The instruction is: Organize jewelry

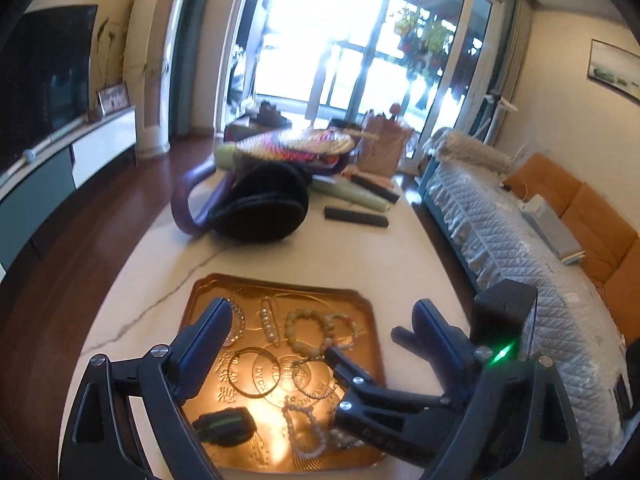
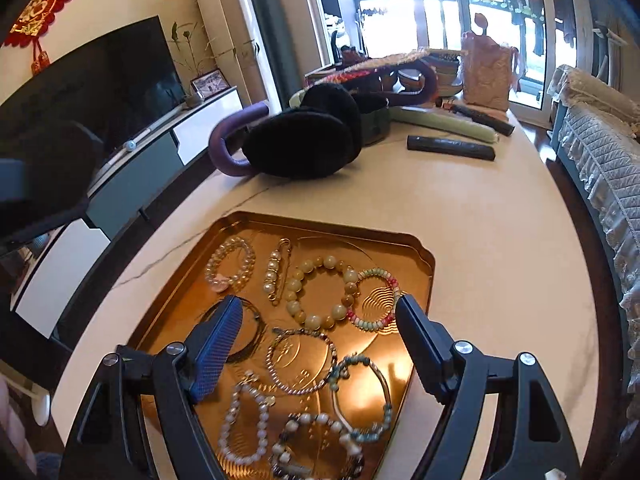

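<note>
Bare table (image 2: pixel 500 240) right of tray (image 2: pixel 430 268) (earmuffs (image 2: pixel 304 144) block beyond).

Left gripper (image 1: pixel 324 328) and right gripper (image 2: pixel 320 328) both angle downward, jaws spread wide, nothing between them

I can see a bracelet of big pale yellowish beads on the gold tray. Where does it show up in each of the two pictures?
Left wrist view: the big-bead bracelet lies in the tray's far half, near the picture's middle, lower down.
Right wrist view: it sits at the picture's middle, on the tray's far part.
Shared landmark: the black earmuffs beyond the gold tray.
</note>
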Demonstrator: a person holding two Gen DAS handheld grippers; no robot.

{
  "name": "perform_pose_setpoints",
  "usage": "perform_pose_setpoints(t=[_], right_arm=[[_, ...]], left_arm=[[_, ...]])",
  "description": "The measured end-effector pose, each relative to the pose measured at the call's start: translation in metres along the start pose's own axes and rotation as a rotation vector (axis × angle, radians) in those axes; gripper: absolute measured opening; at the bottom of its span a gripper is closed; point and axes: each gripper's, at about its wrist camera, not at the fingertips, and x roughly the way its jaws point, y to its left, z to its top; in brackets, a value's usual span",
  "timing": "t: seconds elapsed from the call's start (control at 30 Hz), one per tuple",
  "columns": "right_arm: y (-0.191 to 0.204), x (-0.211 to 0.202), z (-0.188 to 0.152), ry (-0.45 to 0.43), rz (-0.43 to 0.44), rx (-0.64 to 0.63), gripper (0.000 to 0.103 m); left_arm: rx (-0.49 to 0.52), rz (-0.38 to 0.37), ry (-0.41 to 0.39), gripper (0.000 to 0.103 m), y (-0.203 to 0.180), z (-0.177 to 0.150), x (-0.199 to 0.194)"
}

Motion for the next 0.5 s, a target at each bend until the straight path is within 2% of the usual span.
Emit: perform_pose_setpoints(t=[0.13, 0.3, 0.37, 0.5], right_arm=[[0.002, -0.034, -0.005, -0.039, 0.022, 0.038, 0.077], [0.011, -0.077, -0.011, -0.084, 0.014, 0.062, 0.079], [0.016, -0.092, -0.012, -0.099, 0.008, 0.061, 0.079], [0.030, -0.129, -0.015, -0.107, 0.005, 0.056, 0.080]], left_arm=[[0.025, 0.041, -0.045, 0.092, -0.012, -0.008, -0.037], [0.011, 0.228, -0.051, 0.094, -0.027, -0.020, -0.074], [0.014, 0.339, -0.061, 0.094, -0.037, -0.026, -0.094], [0.024, 0.388, -0.110, 0.095, -0.056, -0.033, -0.134]])
